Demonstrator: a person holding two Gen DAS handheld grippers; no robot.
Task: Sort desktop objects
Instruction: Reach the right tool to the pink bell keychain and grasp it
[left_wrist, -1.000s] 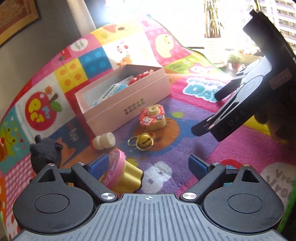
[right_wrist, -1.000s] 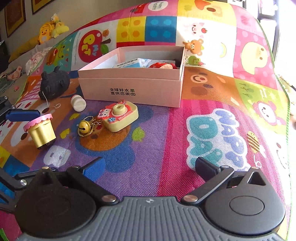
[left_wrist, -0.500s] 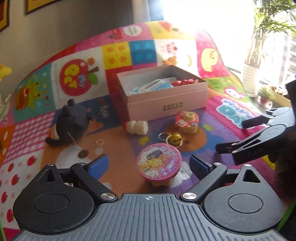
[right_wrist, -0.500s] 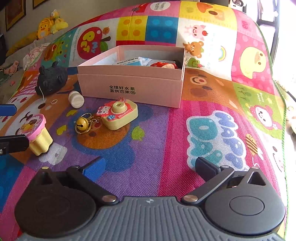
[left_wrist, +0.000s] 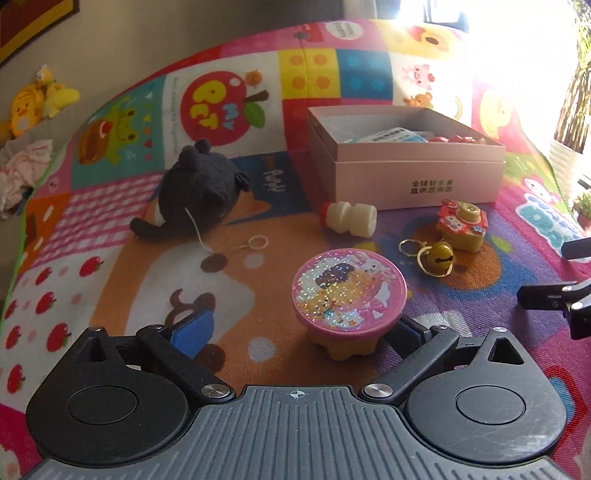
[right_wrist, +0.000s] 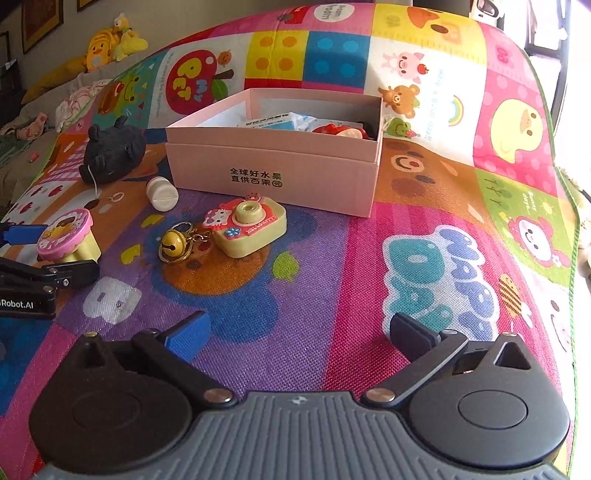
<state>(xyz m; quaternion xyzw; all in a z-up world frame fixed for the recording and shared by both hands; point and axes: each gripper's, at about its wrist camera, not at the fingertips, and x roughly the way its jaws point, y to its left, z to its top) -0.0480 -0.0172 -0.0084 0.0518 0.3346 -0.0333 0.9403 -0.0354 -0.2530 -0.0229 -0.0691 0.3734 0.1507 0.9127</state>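
Observation:
A pink-lidded yellow toy jar (left_wrist: 349, 301) stands on the play mat between my left gripper's (left_wrist: 301, 330) open fingers, close to the right finger; it also shows in the right wrist view (right_wrist: 68, 240). A pink open box (right_wrist: 273, 166) holds a blue-white packet and red items. In front of it lie a toy camera (right_wrist: 249, 227), a gold bell keyring (right_wrist: 175, 242), a small white bottle (right_wrist: 161, 194) and a black plush (right_wrist: 110, 153). My right gripper (right_wrist: 299, 332) is open and empty over the mat, nearer than the camera.
The colourful play mat (right_wrist: 443, 184) covers the surface and drops off at its green edge on the right. Yellow plush toys (right_wrist: 107, 40) and cloths lie beyond the mat at far left. A plant stands by the bright window (left_wrist: 570, 110).
My left gripper has swung left and come down around the jar, which now sits between its fingers. The right gripper has hardly moved.

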